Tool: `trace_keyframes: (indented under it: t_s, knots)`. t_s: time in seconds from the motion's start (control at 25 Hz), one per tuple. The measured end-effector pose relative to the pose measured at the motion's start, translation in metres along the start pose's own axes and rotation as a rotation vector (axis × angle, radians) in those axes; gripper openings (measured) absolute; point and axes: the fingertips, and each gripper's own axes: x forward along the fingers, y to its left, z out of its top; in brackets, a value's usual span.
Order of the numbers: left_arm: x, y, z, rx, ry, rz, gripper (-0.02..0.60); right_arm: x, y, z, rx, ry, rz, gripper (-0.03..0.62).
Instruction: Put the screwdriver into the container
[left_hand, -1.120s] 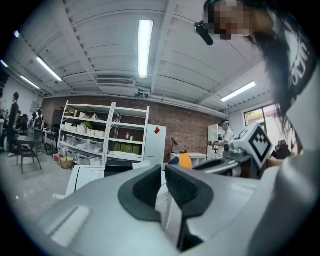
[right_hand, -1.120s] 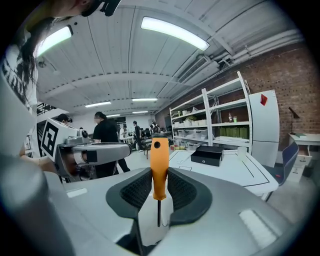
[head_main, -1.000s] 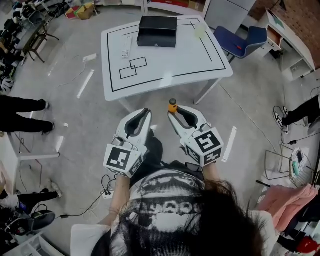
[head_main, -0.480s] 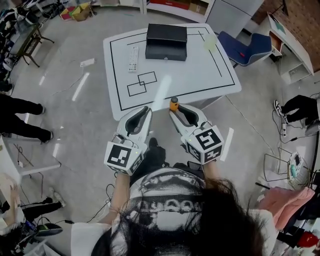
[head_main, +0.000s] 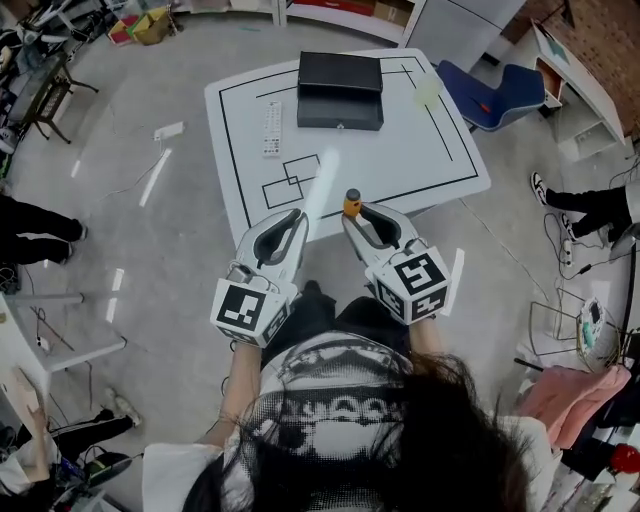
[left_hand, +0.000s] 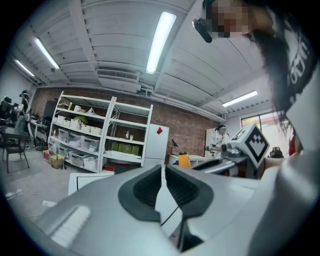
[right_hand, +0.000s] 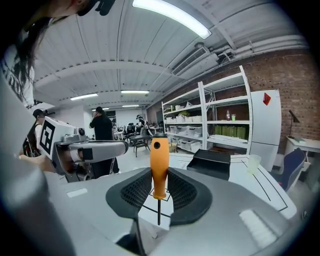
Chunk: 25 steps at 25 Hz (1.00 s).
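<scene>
The right tool is closed on the screwdriver. Its two dark ribbed pads press the lower part of the orange handle from either side, so the jaws stand only as far apart as the handle is thick. The screwdriver stands upright: its handle end rises above the jaw tips and its thin dark shaft points down into the gap below the pads.

In the head view this tool sits just right of the frame's centre, over the near edge of the white tabletop. The left tool is beside it, just left of centre. Its jaw tips are drawn together with nothing between them.

The black container rests at the far side of the tabletop, in the upper middle of the frame. It is well apart from the screwdriver. To its left lies a white remote control, and to its right stands a pale cup. Black lines mark the tabletop, with two overlapping rectangles between the container and the tools. A blue chair stands on the floor at the upper right.
</scene>
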Motion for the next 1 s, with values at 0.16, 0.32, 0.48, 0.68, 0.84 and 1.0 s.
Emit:
trace_keyframes:
  t_s: [0.16,0.32,0.48,0.68,0.84,1.0]
  knots:
    - [0.008,0.007,-0.006,-0.015,0.011,-0.013,0.000,0.008,-0.008,-0.002,0.007,0.012,-0.014,0.103]
    - [0.019,0.010,-0.009,-0.026,0.030,-0.019,0.000,0.014,-0.018,-0.005,0.020,0.028,-0.019,0.103]
    - [0.030,0.016,-0.013,-0.026,0.041,-0.012,0.000,0.027,-0.031,-0.005,0.018,0.037,-0.010,0.103]
    - [0.053,0.033,-0.014,-0.035,0.046,0.027,0.000,0.048,-0.052,0.000,-0.002,0.048,0.020,0.103]
    - [0.079,0.045,-0.011,-0.036,0.050,0.059,0.000,0.065,-0.079,0.006,-0.021,0.061,0.046,0.103]
    - [0.110,0.057,-0.010,-0.038,0.052,0.094,0.000,0.084,-0.112,0.011,-0.046,0.081,0.073,0.103]
